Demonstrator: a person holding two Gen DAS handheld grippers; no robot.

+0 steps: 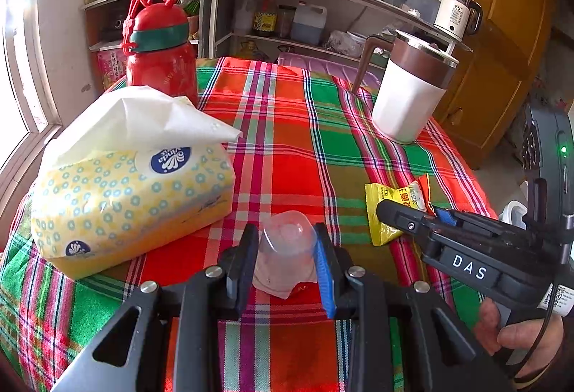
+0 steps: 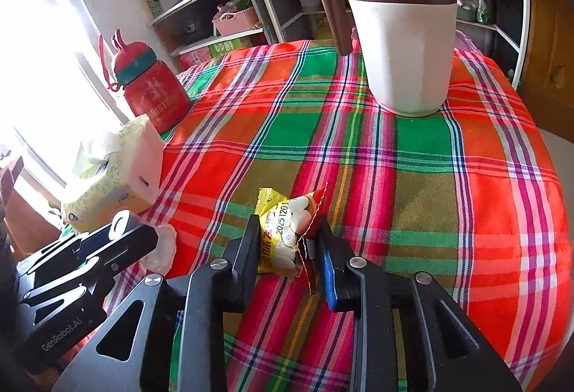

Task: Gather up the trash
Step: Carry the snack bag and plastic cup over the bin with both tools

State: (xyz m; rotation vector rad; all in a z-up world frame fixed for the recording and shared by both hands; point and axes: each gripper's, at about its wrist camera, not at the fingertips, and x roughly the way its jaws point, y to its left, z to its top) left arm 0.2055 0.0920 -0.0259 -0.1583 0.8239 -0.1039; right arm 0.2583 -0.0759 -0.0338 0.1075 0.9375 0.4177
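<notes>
Your left gripper [image 1: 287, 248] has its fingers clamped on a clear plastic cup [image 1: 287, 241], which lies on its side just in front of the yellow tissue pack [image 1: 132, 205] on the plaid tabletop [image 1: 287, 148]. Your right gripper [image 2: 290, 248] has its fingers pressed against both sides of a yellow snack wrapper [image 2: 283, 230]; seen from the left wrist, that wrapper [image 1: 391, 209] lies well to the right of the tissue pack, flat on the cloth. Behind the tissue pack and touching it stands the red bottle [image 1: 161, 58]. Far across from the tissue pack, toward the back right, the white and brown mug [image 1: 409, 94] stands upright. Your hand [image 1: 516, 334] grips the right gripper's handle.
</notes>
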